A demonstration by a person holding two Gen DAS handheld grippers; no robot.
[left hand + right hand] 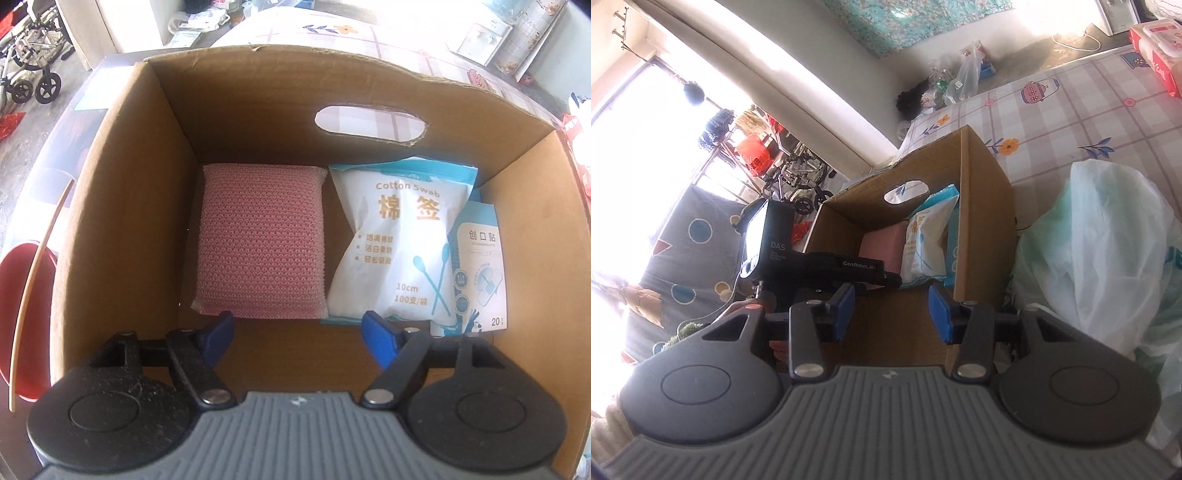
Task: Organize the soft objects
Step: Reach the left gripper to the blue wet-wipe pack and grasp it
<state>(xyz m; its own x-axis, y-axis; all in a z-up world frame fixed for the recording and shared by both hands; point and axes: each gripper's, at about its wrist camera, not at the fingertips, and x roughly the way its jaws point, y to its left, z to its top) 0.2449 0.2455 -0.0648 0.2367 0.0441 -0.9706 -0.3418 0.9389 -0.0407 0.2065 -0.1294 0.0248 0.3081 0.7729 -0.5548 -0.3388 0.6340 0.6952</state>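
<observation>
A cardboard box (122, 184) with a handle hole holds a pink mesh sponge (262, 243) at left, a white cotton swab bag (402, 240) in the middle and a blue plaster packet (480, 266) at right. My left gripper (299, 336) is open and empty, just above the box's near floor, in front of the sponge and the bag. My right gripper (892, 312) is open and empty, hovering outside the box (982, 221) at its near right corner. The left gripper's body (798, 254) shows over the box.
A white plastic bag (1108, 251) lies right of the box on a flowered checked cloth (1071, 110). A red tissue pack (1156, 48) sits far right. A red bucket (22, 295) stands left of the box. A wheelchair (33, 62) is beyond.
</observation>
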